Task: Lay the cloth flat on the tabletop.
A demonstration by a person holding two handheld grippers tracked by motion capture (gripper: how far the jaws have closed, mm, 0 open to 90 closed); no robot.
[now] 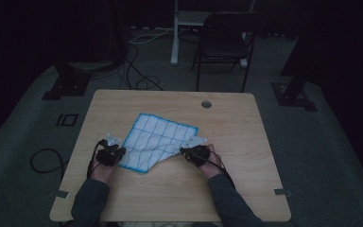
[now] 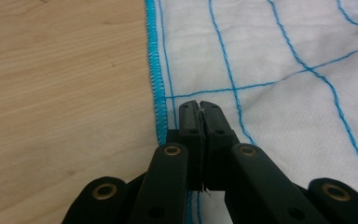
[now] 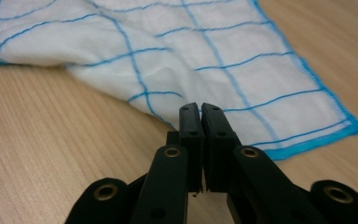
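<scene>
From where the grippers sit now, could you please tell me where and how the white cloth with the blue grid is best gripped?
Grip the cloth at its blue-stitched hem, near its two near corners, coming in low from the person's side. It lies flat on the table, so only an edge gives the jaws something to pinch. The left gripper is shut on the hem; the right gripper is shut at the folded near edge.

The room is dim, its upper corners lost in black. A light wooden table (image 1: 246,142) with a round cable hole (image 1: 206,104) stands on grey carpet (image 1: 321,156). Behind it, at upper centre, a dark folding chair (image 1: 224,45) sits beside a white post (image 1: 175,33). Black cables (image 1: 137,71) trail across the floor at upper left.
</scene>
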